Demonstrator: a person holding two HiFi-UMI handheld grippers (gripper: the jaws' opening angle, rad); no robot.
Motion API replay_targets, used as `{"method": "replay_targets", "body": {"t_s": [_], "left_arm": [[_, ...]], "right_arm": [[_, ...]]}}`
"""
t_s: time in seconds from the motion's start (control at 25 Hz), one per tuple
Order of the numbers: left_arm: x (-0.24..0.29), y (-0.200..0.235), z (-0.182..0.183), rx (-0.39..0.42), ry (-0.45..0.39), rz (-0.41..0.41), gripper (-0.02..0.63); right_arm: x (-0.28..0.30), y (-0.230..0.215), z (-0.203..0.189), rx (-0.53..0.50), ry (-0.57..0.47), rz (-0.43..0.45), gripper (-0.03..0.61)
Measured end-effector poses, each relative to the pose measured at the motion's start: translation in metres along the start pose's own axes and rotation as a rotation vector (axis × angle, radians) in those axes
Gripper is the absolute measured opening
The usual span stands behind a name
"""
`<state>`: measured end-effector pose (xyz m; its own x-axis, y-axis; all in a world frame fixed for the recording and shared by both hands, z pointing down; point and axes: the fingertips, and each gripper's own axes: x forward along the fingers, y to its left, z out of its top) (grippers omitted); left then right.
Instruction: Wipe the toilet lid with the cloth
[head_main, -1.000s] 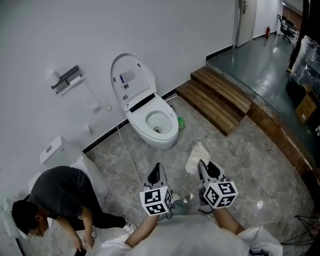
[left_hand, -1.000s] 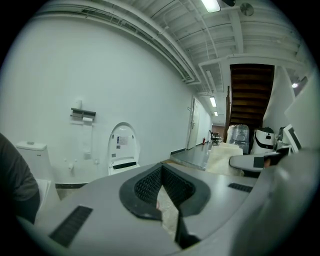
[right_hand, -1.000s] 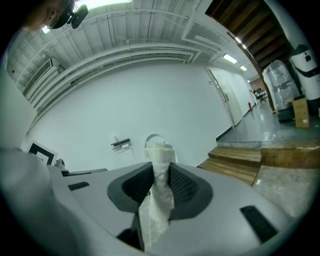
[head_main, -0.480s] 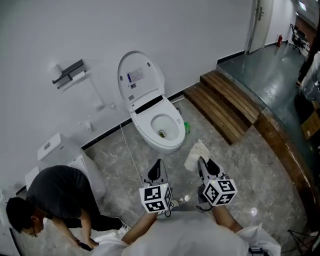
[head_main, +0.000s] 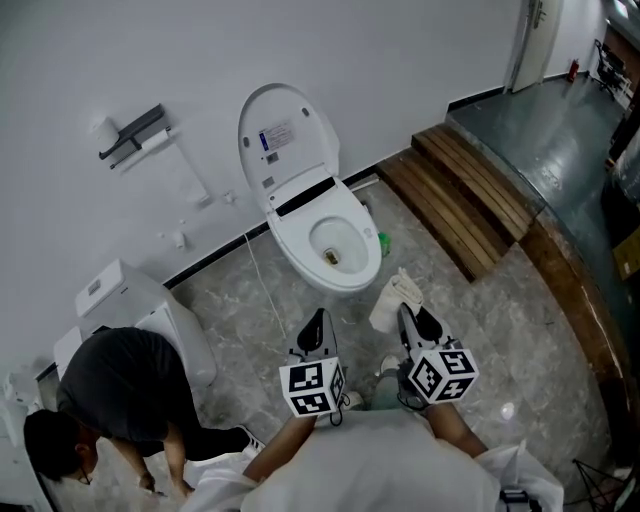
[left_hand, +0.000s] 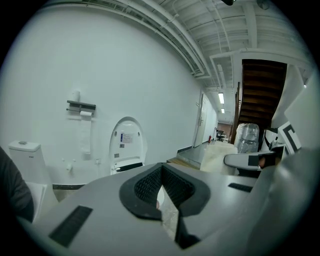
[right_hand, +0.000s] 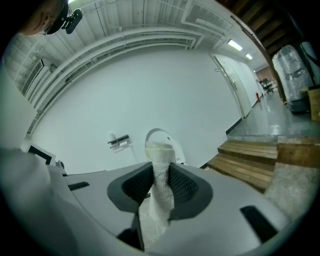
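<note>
The head view shows the approach under way: two grippers, with the single raised toilet lid (head_main: 285, 135) well ahead of the jaws. In the left gripper view the left gripper (left_hand: 162, 192) has its jaws closed on nothing, and the lid is straight beyond them. In the right gripper view the right gripper (right_hand: 159, 197) clamps the one cloth (right_hand: 161, 175) upright between its jaws; next, I judge, it must carry the cloth forward onto the lid.

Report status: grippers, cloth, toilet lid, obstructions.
Left gripper shut, empty; right gripper shut on white cloth. Toilet lid raised, untouched, both grippers short of it. Person crouching at left, off the path.
</note>
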<state>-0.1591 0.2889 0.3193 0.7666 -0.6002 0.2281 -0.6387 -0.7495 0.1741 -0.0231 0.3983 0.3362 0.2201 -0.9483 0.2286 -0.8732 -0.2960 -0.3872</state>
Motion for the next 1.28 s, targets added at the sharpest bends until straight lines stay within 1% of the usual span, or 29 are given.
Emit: {"method": "replay_targets", "body": {"t_s": [0.12,0.28,0.4,0.56,0.84,1.28], "left_arm": [[0.015,0.007,0.006,0.001,-0.005,0.015,0.011],[0.037,0.018,0.017,-0.001,-0.027,0.05,0.011],[0.054,0.023,0.022,-0.005,-0.041,0.086,0.011],[0.084,0.029,0.029,-0.037,-0.045,0.142,0.011],[0.144,0.019,0.057,-0.062,-0.071,0.207,0.011],[0.211,0.017,0.082,-0.089,-0.083,0.344,0.011]], "right_arm": [[0.018,-0.005,0.006,-0.001,0.006,0.012,0.098],[0.049,-0.01,0.015,-0.007,0.013,0.049,0.098],[0.079,-0.016,0.025,-0.016,0.024,0.089,0.098],[0.118,-0.02,0.046,-0.052,0.035,0.157,0.098],[0.177,-0.043,0.09,-0.084,0.058,0.246,0.098],[0.251,-0.072,0.133,-0.097,0.114,0.367,0.098]]}}
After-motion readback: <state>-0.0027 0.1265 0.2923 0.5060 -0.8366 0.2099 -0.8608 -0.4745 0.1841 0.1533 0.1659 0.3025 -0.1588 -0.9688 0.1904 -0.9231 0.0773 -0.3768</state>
